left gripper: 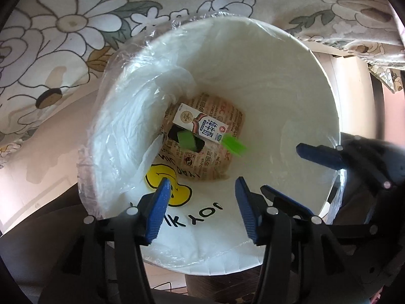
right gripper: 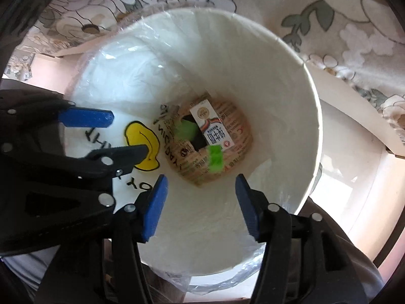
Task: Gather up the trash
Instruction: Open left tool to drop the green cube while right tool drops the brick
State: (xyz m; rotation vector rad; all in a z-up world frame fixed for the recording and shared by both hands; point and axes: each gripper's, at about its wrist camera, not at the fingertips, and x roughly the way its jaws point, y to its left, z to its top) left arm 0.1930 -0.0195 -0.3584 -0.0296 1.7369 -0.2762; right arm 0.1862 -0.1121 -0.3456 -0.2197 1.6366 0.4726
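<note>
A white trash bin (left gripper: 316, 96) lined with a clear and white plastic bag fills both views; its wall also shows in the right wrist view (right gripper: 286, 96). At its bottom lie a milk carton (left gripper: 201, 122) (right gripper: 215, 129), a black item with a green piece on it (left gripper: 186, 139) (right gripper: 187, 130), and a blurred green scrap (left gripper: 234, 145) (right gripper: 215, 158). My left gripper (left gripper: 202, 202) is open and empty over the bin mouth. My right gripper (right gripper: 202, 200) is open and empty beside it, also over the bin mouth. Each gripper shows at the edge of the other's view.
A floral tablecloth (left gripper: 63, 38) hangs beside and behind the bin; it also shows in the right wrist view (right gripper: 341, 25). The bag carries a yellow duck print (left gripper: 167, 190) with black lettering. Pale floor (right gripper: 354, 190) lies to the right of the bin.
</note>
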